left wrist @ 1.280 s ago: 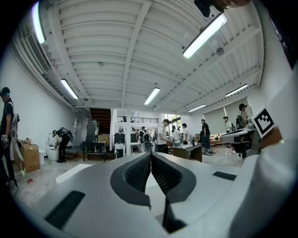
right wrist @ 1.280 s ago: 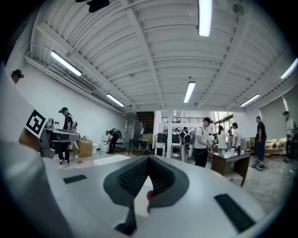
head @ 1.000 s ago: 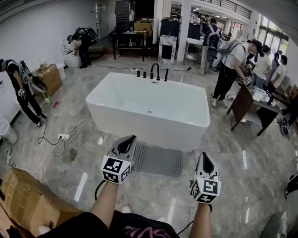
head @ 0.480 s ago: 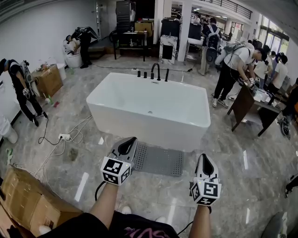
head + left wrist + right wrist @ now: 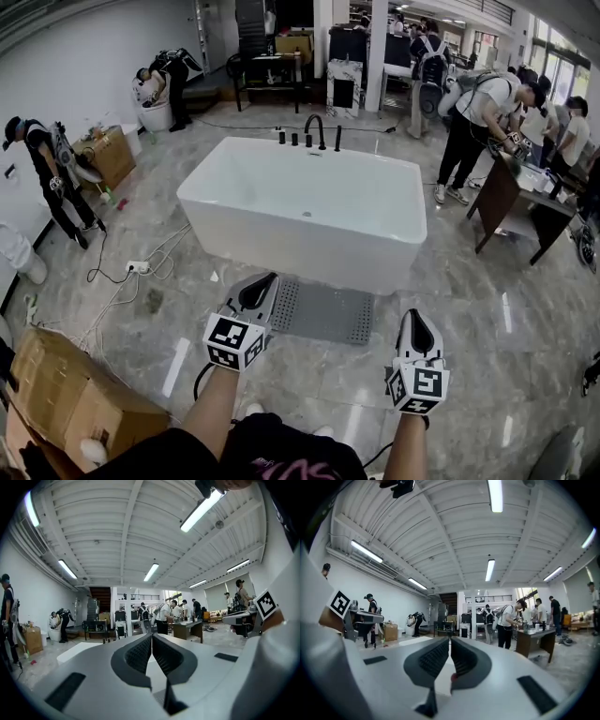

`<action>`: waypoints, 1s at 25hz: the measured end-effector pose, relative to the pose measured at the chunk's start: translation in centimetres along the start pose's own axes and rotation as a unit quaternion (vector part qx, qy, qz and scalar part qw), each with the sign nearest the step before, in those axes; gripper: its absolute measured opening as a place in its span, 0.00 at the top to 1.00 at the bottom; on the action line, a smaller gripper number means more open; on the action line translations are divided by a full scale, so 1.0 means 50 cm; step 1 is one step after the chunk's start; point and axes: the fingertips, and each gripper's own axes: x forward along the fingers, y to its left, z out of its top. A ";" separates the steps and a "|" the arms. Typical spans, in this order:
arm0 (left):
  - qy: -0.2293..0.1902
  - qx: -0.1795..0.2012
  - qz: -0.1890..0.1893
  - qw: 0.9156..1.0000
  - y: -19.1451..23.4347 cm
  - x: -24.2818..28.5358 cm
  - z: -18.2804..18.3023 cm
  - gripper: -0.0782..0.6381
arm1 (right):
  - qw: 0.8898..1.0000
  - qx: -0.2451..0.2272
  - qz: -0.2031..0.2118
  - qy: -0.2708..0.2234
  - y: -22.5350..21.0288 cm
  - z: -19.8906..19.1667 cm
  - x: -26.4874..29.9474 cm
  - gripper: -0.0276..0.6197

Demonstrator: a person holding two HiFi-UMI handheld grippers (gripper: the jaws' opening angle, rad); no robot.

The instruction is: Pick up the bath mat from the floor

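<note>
One grey bath mat (image 5: 323, 319) lies flat on the floor (image 5: 487, 366), its far edge just beside the near wall of the one white bathtub (image 5: 309, 234). Of two hand-held grippers, the left hand-held gripper (image 5: 262, 281) shows over the mat's left edge and the right hand-held gripper (image 5: 414, 317) off its right corner, both with jaws pressed together on nothing. Bare floor lies open right of the mat; one cardboard box (image 5: 66, 398) sits well left

Grey perforated bath mat (image 5: 322, 312), white bathtub (image 5: 305, 214), black taps (image 5: 314, 135), grey-veined marble floor (image 5: 469, 309), brown cardboard box (image 5: 66, 394).
</note>
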 end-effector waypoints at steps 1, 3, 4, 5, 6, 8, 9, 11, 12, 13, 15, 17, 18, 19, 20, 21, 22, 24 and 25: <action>0.000 0.000 0.003 1.000 -0.009 0.000 -0.001 0.88 | 1.000 0.001 0.004 -0.001 -0.008 -0.003 -0.002 0.92; -0.001 0.000 0.008 1.000 -0.021 0.001 -0.006 0.88 | 1.000 0.000 0.013 -0.003 -0.018 -0.007 -0.004 0.92; -0.001 0.000 0.010 1.000 -0.024 0.004 -0.007 0.88 | 1.000 -0.001 0.016 -0.004 -0.023 -0.007 -0.003 0.92; 0.000 0.000 0.011 1.000 -0.027 0.006 -0.008 0.88 | 1.000 0.000 0.019 -0.004 -0.028 -0.008 -0.001 0.92; 0.002 0.002 0.013 1.000 -0.030 0.008 -0.009 0.88 | 1.000 0.000 0.022 -0.003 -0.033 -0.009 0.001 0.92; 0.003 0.005 0.014 1.000 -0.032 0.019 -0.009 0.88 | 1.000 0.001 0.024 -0.003 -0.043 -0.012 0.011 0.92; 0.003 0.007 0.014 1.000 -0.030 0.028 -0.009 0.88 | 1.000 0.000 0.025 -0.003 -0.047 -0.015 0.019 0.92; 0.003 0.007 0.014 1.000 -0.028 0.049 -0.015 0.88 | 1.000 -0.003 0.027 -0.002 -0.056 -0.024 0.036 0.92; 0.005 0.005 0.014 1.000 -0.027 0.060 -0.022 0.88 | 1.000 -0.002 0.027 0.000 -0.060 -0.030 0.044 0.92; 0.006 0.003 0.014 1.000 -0.022 0.070 -0.028 0.88 | 1.000 -0.001 0.027 0.002 -0.062 -0.036 0.054 0.92; 0.007 0.000 0.015 1.000 -0.002 0.094 -0.038 0.88 | 1.000 -0.002 0.028 0.005 -0.062 -0.044 0.082 0.92; 0.007 -0.004 0.015 1.000 0.023 0.123 -0.046 0.88 | 1.000 -0.004 0.027 0.007 -0.063 -0.048 0.116 0.92; 0.007 -0.006 0.015 1.000 0.034 0.140 -0.052 0.88 | 1.000 -0.005 0.025 0.008 -0.065 -0.049 0.134 0.92; 0.007 -0.009 0.013 1.000 0.046 0.159 -0.058 0.88 | 1.000 -0.006 0.022 0.009 -0.069 -0.049 0.155 0.92; 0.007 -0.011 0.011 1.000 0.059 0.178 -0.063 0.88 | 1.000 -0.008 0.020 0.010 -0.072 -0.050 0.177 0.92; 0.007 -0.012 0.009 1.000 0.072 0.199 -0.068 0.88 | 1.000 -0.010 0.018 0.011 -0.074 -0.049 0.201 0.92; 0.006 -0.015 0.008 1.000 0.087 0.220 -0.071 0.88 | 1.000 -0.012 0.016 0.012 -0.074 -0.048 0.226 0.92; 0.005 -0.021 0.007 1.000 0.121 0.263 -0.076 0.88 | 1.000 -0.015 0.012 0.015 -0.074 -0.047 0.278 0.92; 0.005 -0.024 0.005 1.000 0.140 0.285 -0.079 0.88 | 1.000 -0.016 0.010 0.017 -0.073 -0.046 0.305 0.92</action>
